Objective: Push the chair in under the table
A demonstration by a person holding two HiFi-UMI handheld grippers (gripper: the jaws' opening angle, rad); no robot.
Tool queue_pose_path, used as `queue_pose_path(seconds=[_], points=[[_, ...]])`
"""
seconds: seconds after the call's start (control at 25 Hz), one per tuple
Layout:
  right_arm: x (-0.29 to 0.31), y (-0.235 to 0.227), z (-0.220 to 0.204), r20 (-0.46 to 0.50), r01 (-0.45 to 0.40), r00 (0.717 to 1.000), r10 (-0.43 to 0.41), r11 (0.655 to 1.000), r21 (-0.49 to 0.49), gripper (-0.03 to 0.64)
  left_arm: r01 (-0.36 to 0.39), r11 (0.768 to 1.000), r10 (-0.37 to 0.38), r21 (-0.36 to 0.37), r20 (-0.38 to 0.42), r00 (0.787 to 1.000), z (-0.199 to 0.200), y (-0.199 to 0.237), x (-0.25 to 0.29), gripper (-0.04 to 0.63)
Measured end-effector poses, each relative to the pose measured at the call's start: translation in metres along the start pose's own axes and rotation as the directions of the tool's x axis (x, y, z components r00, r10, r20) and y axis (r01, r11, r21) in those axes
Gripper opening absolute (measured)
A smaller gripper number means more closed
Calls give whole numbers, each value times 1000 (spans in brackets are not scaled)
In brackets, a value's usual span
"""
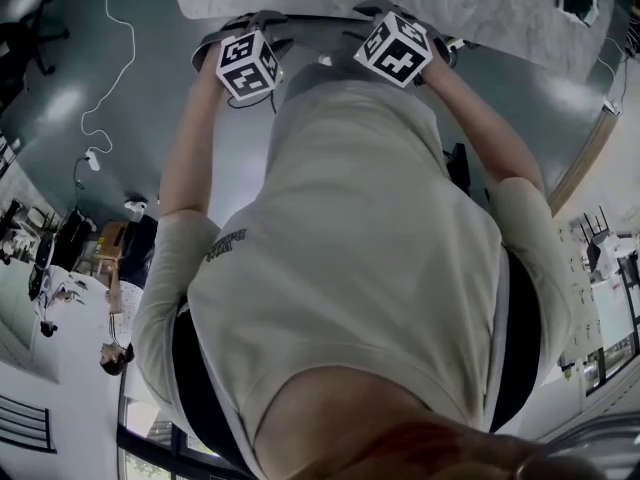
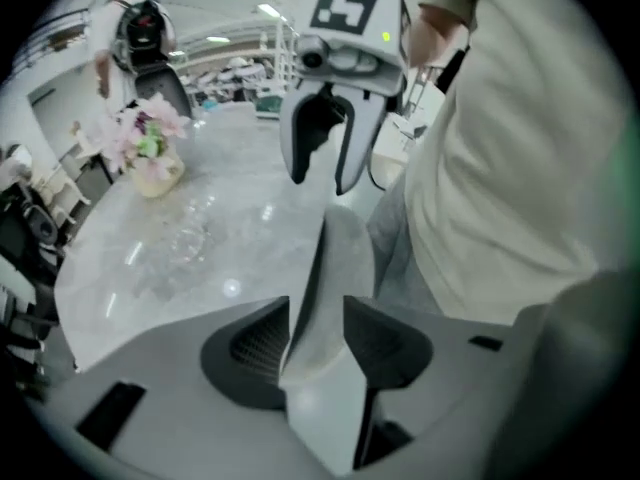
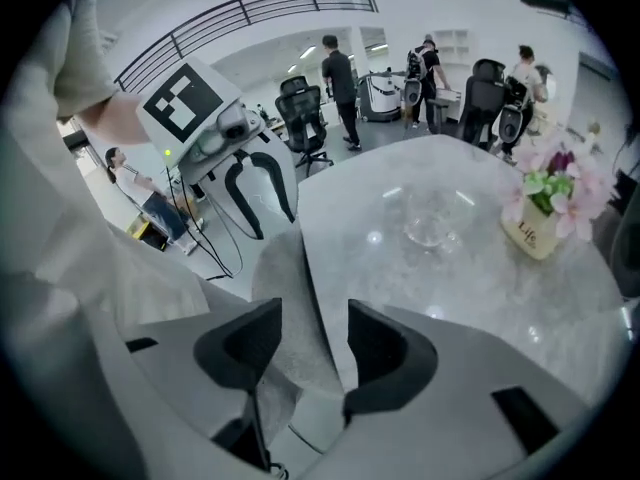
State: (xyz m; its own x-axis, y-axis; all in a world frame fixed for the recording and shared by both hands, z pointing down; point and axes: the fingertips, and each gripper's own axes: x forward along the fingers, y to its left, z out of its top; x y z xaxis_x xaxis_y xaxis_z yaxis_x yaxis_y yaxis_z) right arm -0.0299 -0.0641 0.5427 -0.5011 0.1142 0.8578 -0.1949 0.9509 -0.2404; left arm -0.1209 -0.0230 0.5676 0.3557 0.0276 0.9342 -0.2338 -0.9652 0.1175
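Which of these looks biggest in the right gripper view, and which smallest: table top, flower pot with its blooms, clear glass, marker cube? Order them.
1. table top
2. flower pot with its blooms and marker cube: these look about alike, and the cube is nearer the camera, so they stay unranked
3. clear glass

Glossy grey floor; black office chairs, curved railing up top, ceiling strip lights in bkgd.

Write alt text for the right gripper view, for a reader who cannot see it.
The right hand-held gripper, jaws open, straddles the top edge of a grey chair back, beside a marble table bearing a glass and a vase of pink flowers.
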Motion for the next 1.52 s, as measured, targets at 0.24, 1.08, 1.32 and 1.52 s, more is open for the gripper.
queue_pose_path(seconds=[0.24, 1.08, 1.32, 1.52], points=[[-52, -26, 55, 137, 140, 981, -134, 990, -33, 215, -99, 980, 169, -175, 448, 878, 79, 50, -101, 166], [-284, -24, 224, 674, 422, 508, -536, 837, 348, 77, -294, 904, 390, -310, 881, 269, 156, 91, -381, 68], [-327, -3, 244, 727, 441, 386, -567, 806, 394, 52, -347, 887, 383, -306, 907, 178, 156, 82, -421, 25], [-353, 10, 248, 760, 471, 295, -579, 780, 411, 35, -362, 856, 436, -369, 892, 122, 155, 78, -444, 12]])
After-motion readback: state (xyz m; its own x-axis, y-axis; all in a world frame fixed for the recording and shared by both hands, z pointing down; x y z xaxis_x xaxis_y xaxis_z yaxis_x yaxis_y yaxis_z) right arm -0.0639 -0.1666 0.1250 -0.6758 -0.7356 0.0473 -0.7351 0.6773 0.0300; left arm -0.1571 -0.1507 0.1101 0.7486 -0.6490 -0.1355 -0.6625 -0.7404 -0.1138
